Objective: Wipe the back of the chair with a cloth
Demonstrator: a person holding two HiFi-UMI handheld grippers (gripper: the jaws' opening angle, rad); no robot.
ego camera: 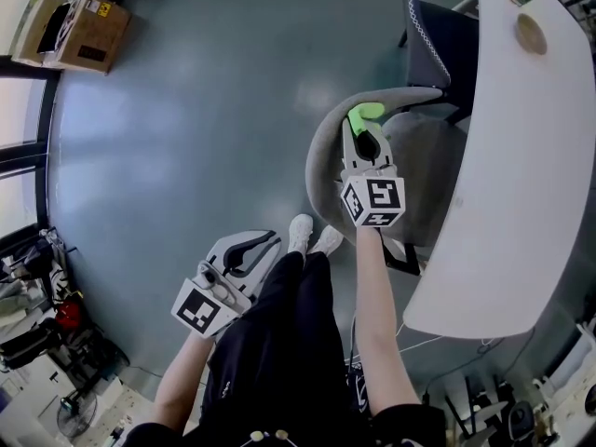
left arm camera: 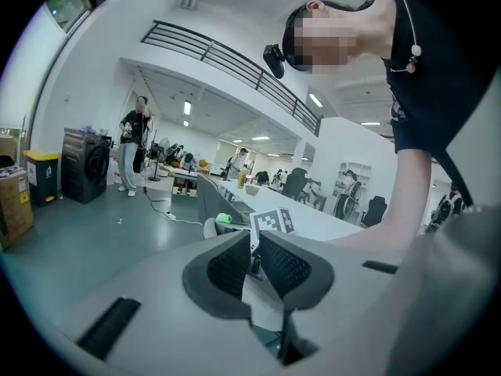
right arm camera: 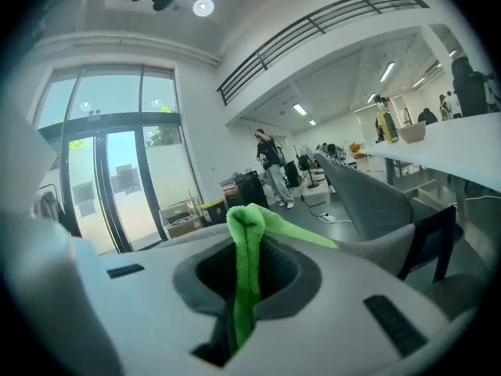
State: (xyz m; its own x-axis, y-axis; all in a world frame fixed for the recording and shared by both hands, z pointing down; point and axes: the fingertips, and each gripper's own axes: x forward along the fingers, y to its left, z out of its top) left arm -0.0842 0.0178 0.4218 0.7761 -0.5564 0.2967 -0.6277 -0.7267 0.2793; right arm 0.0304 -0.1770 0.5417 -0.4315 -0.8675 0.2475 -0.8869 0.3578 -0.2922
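Closest in, at the lower left of the head view, the left gripper (ego camera: 261,245) is held low beside the person's dark trousers (ego camera: 289,343), clear of the furniture. In the left gripper view its jaws are seen drawn almost together, only a thin slit being left between the pads (left arm camera: 227,269), and nothing is gripped by them.

Just beyond the white shoes (ego camera: 312,236), the right gripper (ego camera: 363,136) is stretched forward on an outstretched arm. Its jaws are clamped on a green cloth (ego camera: 365,114), which is seen in the right gripper view as a folded strip (right arm camera: 247,233) rising from between the pads and draped over to the right. The cloth is laid on the top edge of the grey chair back (ego camera: 321,161), near the middle of its curve, and is touching it.

The chair's seat (ego camera: 424,161) is tucked partly under a white table (ego camera: 521,156) at the right. A second, darker chair (ego camera: 438,26) is set further along that table. Grey floor (ego camera: 205,110) is spread beyond, and a cardboard box (ego camera: 88,31) is placed at the far left corner.
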